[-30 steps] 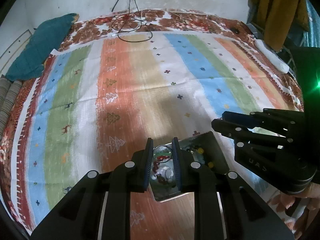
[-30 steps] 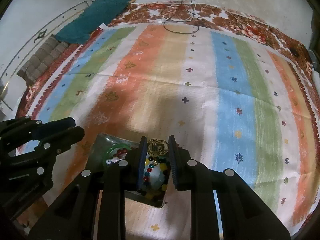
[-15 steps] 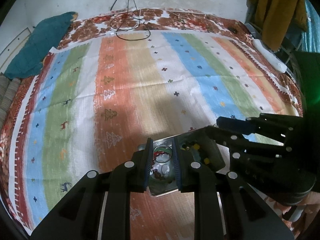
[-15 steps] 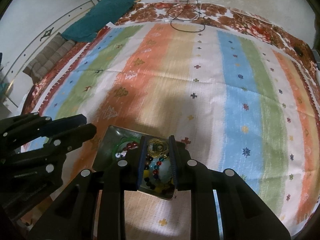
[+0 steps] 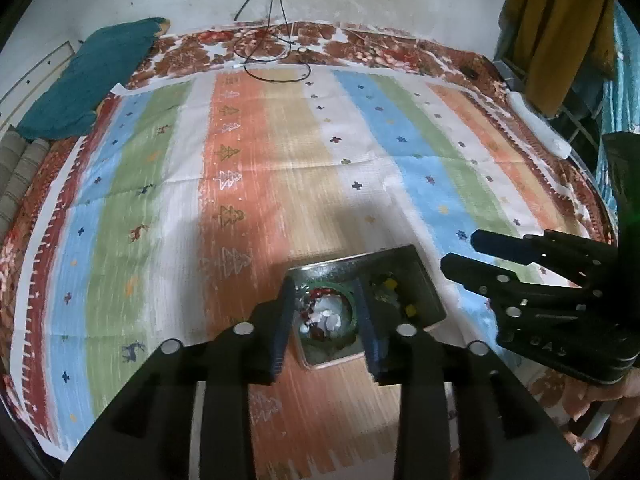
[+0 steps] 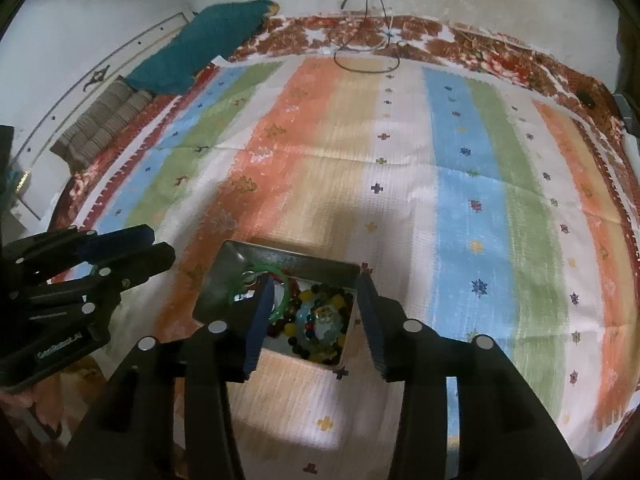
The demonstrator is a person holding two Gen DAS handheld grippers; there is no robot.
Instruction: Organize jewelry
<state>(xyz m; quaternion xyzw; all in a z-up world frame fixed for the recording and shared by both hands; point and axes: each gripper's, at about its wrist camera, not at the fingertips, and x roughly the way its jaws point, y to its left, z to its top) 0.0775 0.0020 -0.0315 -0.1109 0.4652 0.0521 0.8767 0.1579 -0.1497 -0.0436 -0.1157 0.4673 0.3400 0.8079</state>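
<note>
Above a striped bedspread [image 6: 460,184], two hand-held grippers hang over a small metal tray [image 6: 280,258] of jewelry, both pointing steeply down into it.

Nearest the lens in the right wrist view, the right gripper [image 6: 316,316] straddles the tray's right half, its jaws opening. Nothing is pinched between them; the pads stand clear on either side of a heap of coloured beads [image 6: 316,320], with a gold piece on top, lying loose in the tray directly below. The tray lies straight ahead of and under this gripper, its long axis running across the view from left to right.

In the left wrist view the left gripper [image 5: 326,318] sits over the tray's left half, its jaws likewise opening and empty. Framed between them, down in the tray [image 5: 430,280], lie a green bangle [image 5: 348,300] and small red and white pieces. A thin metal ring [image 6: 249,279] rests at the bangle's far edge, seen from the right wrist.

Each gripper is thus nearest its own half of the tray, and the two stand close beside each other, so pulling back looks to call for some care.

Beyond the tray the bedspread stretches bare to a loose black cable [image 5: 276,62], a teal pillow [image 5: 88,88] and the wall.
</note>
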